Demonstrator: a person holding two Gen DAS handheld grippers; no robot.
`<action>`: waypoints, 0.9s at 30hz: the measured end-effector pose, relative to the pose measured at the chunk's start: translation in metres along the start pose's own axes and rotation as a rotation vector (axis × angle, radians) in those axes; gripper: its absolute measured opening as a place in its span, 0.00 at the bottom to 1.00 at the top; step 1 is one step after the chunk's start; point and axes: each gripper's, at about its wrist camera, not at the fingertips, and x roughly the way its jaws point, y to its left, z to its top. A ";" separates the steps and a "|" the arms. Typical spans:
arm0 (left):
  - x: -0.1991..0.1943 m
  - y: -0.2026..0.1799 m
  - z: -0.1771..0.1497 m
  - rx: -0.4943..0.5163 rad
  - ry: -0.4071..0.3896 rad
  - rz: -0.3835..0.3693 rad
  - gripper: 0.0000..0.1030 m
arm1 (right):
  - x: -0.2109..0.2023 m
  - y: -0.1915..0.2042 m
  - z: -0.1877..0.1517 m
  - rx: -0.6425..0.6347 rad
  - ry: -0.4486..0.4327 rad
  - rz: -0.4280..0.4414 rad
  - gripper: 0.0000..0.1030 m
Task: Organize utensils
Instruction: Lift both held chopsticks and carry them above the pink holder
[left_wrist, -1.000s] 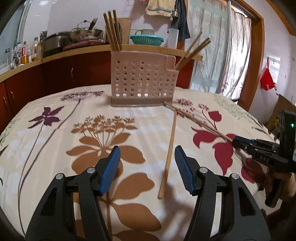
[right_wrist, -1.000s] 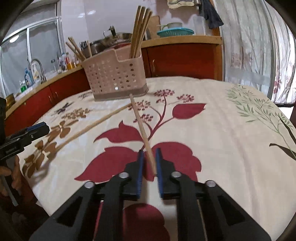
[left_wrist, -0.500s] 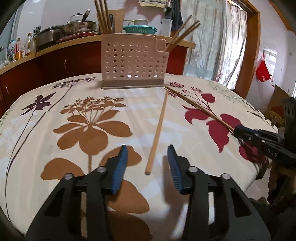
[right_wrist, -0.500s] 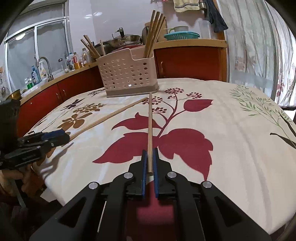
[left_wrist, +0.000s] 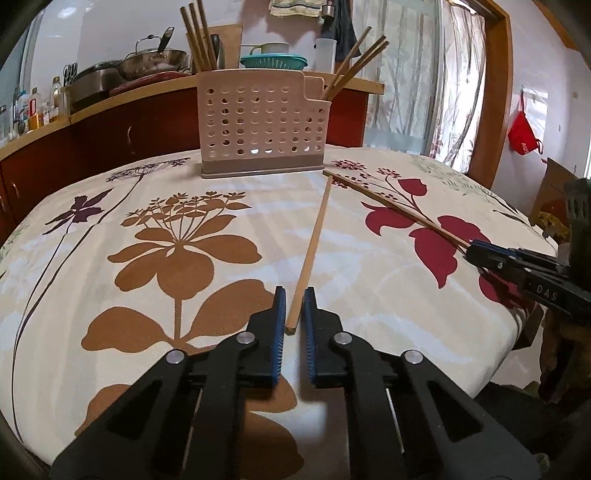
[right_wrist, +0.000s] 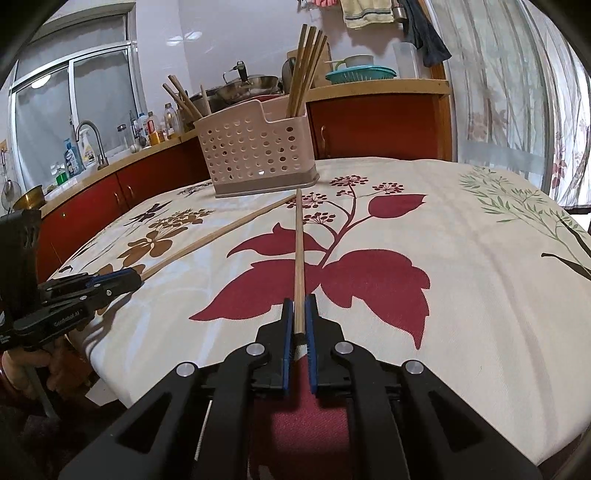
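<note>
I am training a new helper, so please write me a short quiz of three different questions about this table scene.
1. True or false: the right gripper is shut on a chopstick.
2. How many loose chopsticks lie on the tablecloth? A) two B) four
3. Fill in: the holder is a perforated ____ basket.

Key: 1 true; 2 A; 3 pink.

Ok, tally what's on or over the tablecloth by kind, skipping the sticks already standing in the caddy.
Loose chopsticks: 2, the left chopstick in the left gripper, the right chopstick in the right gripper
Perforated caddy: 1
Grippers: 2
Total: 5
</note>
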 end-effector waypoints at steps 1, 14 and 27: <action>0.000 -0.001 0.000 0.006 -0.001 -0.001 0.09 | 0.000 0.000 -0.001 0.001 -0.003 0.002 0.08; -0.019 -0.002 0.010 0.030 -0.052 0.021 0.06 | -0.022 0.004 0.014 0.000 -0.053 -0.006 0.07; -0.072 0.004 0.049 0.012 -0.191 0.045 0.06 | -0.066 0.019 0.058 -0.037 -0.184 -0.021 0.07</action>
